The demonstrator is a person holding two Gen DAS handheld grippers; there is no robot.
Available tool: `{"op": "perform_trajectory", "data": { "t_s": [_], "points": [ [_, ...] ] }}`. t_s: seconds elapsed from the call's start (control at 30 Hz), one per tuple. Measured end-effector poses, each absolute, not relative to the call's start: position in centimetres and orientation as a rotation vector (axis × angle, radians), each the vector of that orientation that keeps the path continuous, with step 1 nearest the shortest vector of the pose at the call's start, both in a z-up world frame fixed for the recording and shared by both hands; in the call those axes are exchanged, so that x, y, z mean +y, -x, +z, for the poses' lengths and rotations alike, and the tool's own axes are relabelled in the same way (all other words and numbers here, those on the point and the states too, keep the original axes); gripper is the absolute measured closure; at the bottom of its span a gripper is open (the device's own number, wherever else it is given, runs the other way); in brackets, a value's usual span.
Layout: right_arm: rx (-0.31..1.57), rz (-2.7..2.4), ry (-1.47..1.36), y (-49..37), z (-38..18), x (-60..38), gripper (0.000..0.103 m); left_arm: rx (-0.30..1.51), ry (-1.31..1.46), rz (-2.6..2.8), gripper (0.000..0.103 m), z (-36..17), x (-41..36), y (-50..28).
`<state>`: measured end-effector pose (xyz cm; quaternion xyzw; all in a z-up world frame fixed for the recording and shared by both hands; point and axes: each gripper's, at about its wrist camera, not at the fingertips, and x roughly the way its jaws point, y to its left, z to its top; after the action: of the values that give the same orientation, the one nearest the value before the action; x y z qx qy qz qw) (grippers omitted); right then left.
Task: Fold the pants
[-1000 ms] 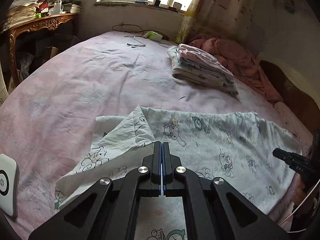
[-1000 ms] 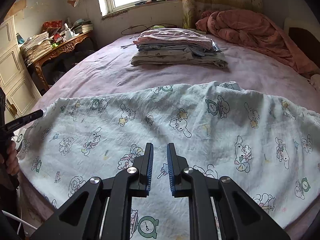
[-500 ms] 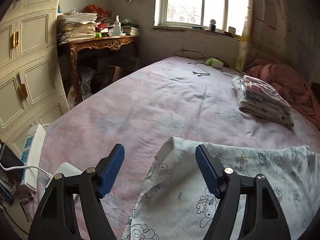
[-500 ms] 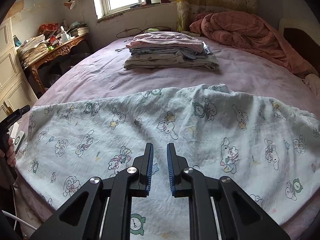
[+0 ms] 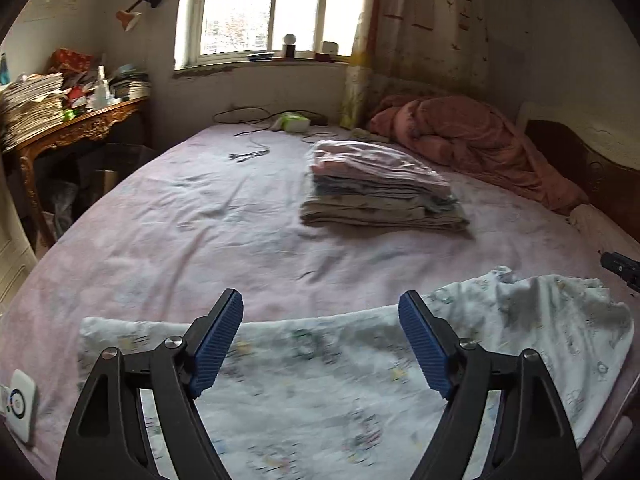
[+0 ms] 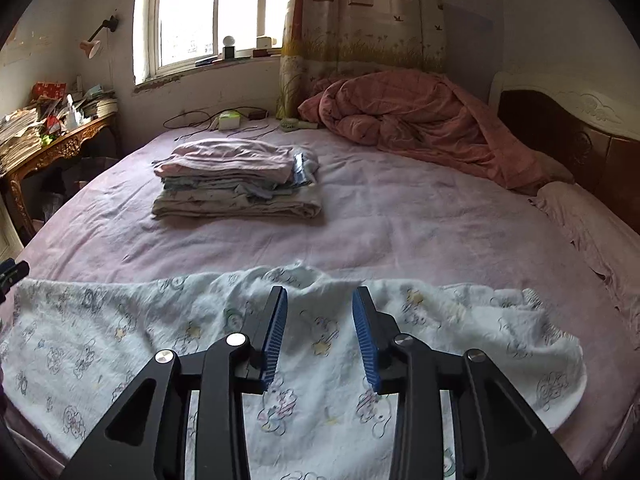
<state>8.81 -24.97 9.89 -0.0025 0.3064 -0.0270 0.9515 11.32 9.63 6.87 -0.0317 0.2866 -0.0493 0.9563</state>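
White pants with a cartoon print (image 5: pixel 320 380) (image 6: pixel 140 340) lie folded lengthwise as a long band across the near edge of the pink bed. My left gripper (image 5: pixel 320 340) hovers above the band, its jaws wide and still opening, nothing between the blue pads. My right gripper (image 6: pixel 320 332) hangs over the band's far edge, where the cloth bunches up; its jaws are opening and hold nothing. The tip of the other gripper shows at the right edge of the left wrist view and the left edge of the right wrist view.
A stack of folded clothes (image 5: pixel 380 188) (image 6: pixel 236 180) sits mid-bed. A crumpled pink quilt (image 6: pixel 420 124) lies by the headboard (image 6: pixel 568 136). Cables and a small box (image 5: pixel 294 122) lie near the window. A cluttered wooden desk (image 5: pixel 68 124) stands left; a white device (image 5: pixel 18 408) rests at the bed's near-left corner.
Both grippers let go of the pants and opened, the left one first. Both rose and drew back; the pants now lie as a narrower band on the bed.
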Motion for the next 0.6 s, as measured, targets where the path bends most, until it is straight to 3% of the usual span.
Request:
{"op": "perform_trajectory", "data": {
  "t_s": [0.03, 0.3, 0.53, 0.6],
  "points": [
    [0.615, -0.047, -0.029, -9.6, 10.5, -25.8, 0.053, 0.579, 0.062, -0.117, 0.024, 7.1, 7.7, -12.3],
    [0.753, 0.042, -0.128, -16.6, 10.8, -28.1, 0.053, 0.617, 0.171, -0.177, 0.024, 7.9, -0.8, -20.1],
    [0.916, 0.037, -0.182, -23.5, 7.8, -27.4, 0.053, 0.680, 0.133, -0.209, 0.024, 1.7, -2.5, -22.2],
    [0.968, 0.053, -0.152, -25.4, 6.3, -26.0, 0.057, 0.738, 0.136, -0.205, 0.025, -0.2, -2.3, -22.9]
  ]
}}
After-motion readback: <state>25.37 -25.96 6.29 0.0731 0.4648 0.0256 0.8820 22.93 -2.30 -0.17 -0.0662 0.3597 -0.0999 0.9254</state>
